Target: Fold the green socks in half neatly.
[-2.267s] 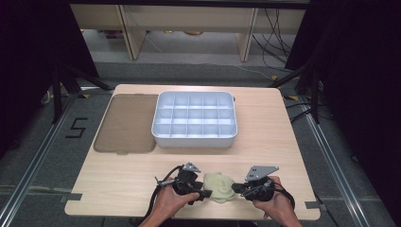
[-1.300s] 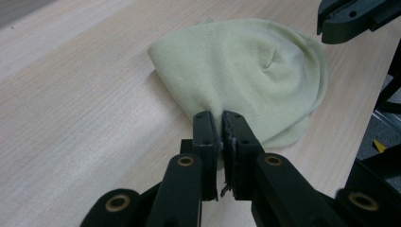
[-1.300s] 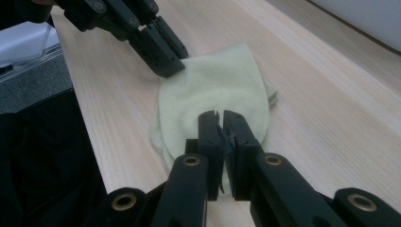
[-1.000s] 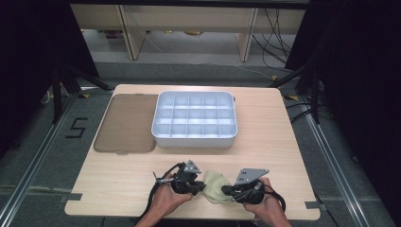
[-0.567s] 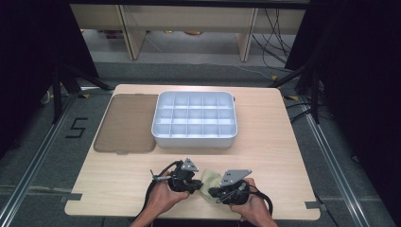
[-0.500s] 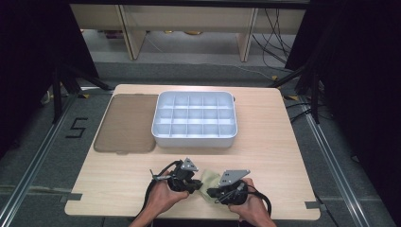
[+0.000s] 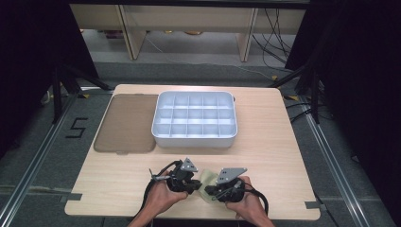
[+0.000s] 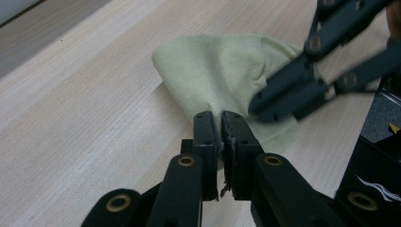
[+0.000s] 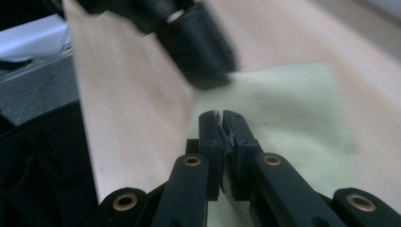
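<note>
Now | left gripper (image 8: 221, 116) clamped on cloth (image 8: 222, 71) edge | right gripper (image 9: 221, 116) likewise, at worktop (image 7: 283, 142) 6 o'clock | advise: keep both pinches firm, fold evenly

High view: above, facing forward-down on table (image 7: 283, 137). Claw views: close, low; all 3 share cloth (image 8: 222, 71).
</note>
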### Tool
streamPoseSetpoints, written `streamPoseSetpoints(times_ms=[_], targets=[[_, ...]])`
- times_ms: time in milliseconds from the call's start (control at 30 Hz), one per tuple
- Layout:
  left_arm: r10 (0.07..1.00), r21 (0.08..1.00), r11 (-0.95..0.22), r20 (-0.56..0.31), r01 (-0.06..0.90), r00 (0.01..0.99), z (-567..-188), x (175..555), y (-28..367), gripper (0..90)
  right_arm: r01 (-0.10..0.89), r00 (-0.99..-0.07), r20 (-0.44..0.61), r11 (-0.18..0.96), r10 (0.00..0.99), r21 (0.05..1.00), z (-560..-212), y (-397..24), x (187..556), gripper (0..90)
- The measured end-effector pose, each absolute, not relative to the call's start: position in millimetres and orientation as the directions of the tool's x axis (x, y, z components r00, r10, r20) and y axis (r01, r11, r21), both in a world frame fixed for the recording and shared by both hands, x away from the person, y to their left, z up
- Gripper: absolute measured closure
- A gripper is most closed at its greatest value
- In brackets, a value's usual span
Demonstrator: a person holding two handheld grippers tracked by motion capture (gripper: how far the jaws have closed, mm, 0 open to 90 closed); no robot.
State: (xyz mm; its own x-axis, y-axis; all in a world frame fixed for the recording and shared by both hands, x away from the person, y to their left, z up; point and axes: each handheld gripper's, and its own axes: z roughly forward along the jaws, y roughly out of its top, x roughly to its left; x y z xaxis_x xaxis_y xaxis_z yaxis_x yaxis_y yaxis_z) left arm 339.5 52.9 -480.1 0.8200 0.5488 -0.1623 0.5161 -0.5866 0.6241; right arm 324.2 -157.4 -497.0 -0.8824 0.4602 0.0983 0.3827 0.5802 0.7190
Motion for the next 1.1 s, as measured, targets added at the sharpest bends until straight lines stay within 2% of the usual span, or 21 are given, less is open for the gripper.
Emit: streamPoseSetpoints(times_ms=[67,400,833,1100], targets=[[0.55,0.623,-0.591,-0.154,0.512,0.821,-479,340,53,84.4,0.406,-0.856,0.094,0.549,0.508,0.73,-491,-167,333,87.3],[0.556,0.633,-0.577,-0.16,0.517,0.816,-478,338,51,84.4,0.443,-0.818,0.08,0.537,0.569,0.718,-498,-173,359,87.7],[0.556,0.667,-0.573,-0.11,0.476,0.824,-471,335,48,84.9,0.459,-0.811,0.09,0.534,0.578,0.71,-501,-171,364,87.7],[0.555,0.668,-0.583,-0.09,0.463,0.827,-468,332,47,84.9,0.433,-0.828,0.101,0.513,0.552,0.741,-488,-177,355,87.7]])
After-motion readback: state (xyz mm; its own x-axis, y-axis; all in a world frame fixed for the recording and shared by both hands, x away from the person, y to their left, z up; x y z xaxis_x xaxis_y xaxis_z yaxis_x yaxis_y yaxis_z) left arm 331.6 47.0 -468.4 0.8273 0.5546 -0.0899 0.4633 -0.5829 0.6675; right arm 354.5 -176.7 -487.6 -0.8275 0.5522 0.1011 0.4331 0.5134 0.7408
